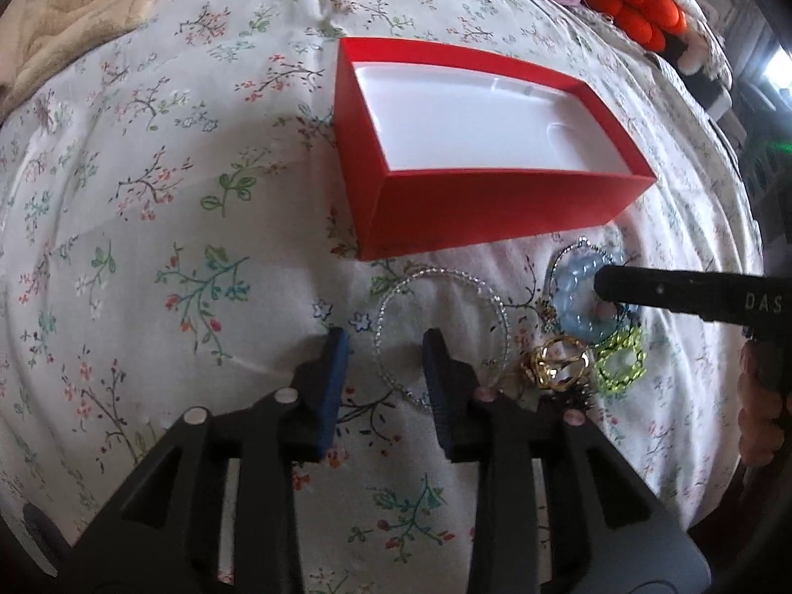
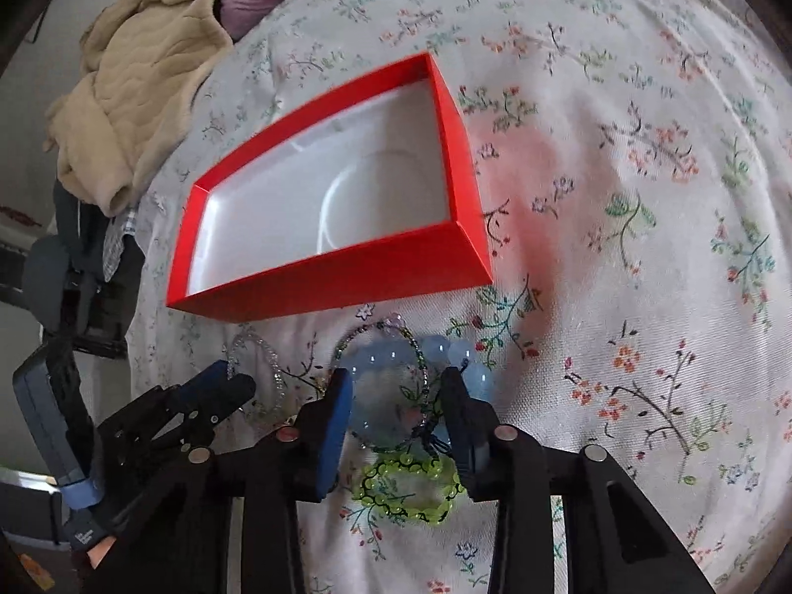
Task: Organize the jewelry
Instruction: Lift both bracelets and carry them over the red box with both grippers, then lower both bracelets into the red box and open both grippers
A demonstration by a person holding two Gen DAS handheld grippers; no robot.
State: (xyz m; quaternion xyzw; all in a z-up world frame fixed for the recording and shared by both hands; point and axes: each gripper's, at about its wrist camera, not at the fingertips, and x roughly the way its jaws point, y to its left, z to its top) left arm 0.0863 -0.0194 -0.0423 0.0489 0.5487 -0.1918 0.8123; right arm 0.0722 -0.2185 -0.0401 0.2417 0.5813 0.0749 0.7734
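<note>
The left gripper (image 1: 381, 346) stands parted and grasping nothing, its fingers straddling the near-left rim of the clear beaded bangle (image 1: 443, 331) on the flowered bedsheet (image 1: 148, 198). To its right, the right gripper (image 2: 396, 396) is parted around the blue bead bracket (image 2: 391, 386), not visibly pinching it, with the green bead bracelet (image 2: 406, 490) nearer and gold rings (image 1: 557, 369) close by. Just beyond the jewelry sits the red box (image 1: 470, 208), its white inside holding nothing.

Left gripper (image 1: 383, 346) showing black arms, blue pads, round silver screws. Right gripper (image 2: 396, 386) looking same, white letters.
</note>
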